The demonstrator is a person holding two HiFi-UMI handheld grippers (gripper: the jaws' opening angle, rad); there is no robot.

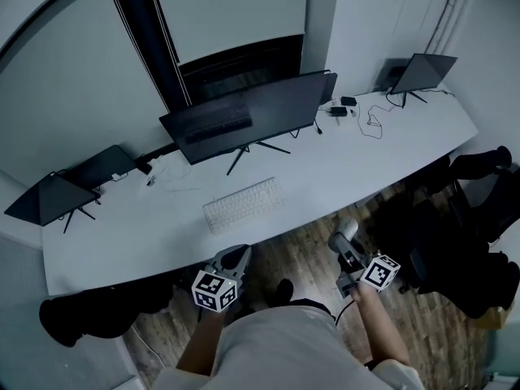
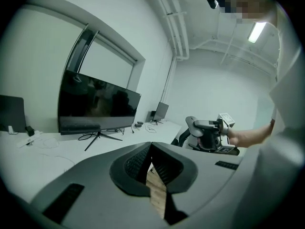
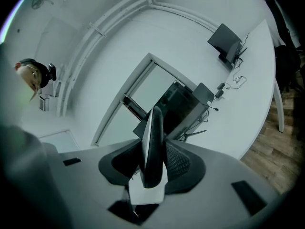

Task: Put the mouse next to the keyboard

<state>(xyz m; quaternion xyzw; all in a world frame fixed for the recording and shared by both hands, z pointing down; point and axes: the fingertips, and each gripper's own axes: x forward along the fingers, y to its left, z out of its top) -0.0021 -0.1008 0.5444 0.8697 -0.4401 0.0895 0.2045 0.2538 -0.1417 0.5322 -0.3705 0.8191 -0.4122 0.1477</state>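
The white keyboard (image 1: 244,204) lies on the long white desk (image 1: 390,149) in front of the big monitor. My right gripper (image 1: 345,236) hangs over the floor short of the desk's front edge, shut on a grey and white mouse (image 1: 347,229). In the right gripper view the mouse (image 3: 152,142) stands edge-on between the pads. The left gripper view also catches the mouse (image 2: 192,124), off to the right. My left gripper (image 1: 238,253) hovers just below the keyboard, off the desk edge. Its jaws meet with nothing between them (image 2: 151,161).
A wide dark monitor (image 1: 244,112) stands behind the keyboard. Smaller screens sit at the desk's left (image 1: 49,200) and far right (image 1: 422,71). Cables and small devices (image 1: 345,108) lie at the back right. Dark chairs (image 1: 479,185) stand on the wooden floor at the right.
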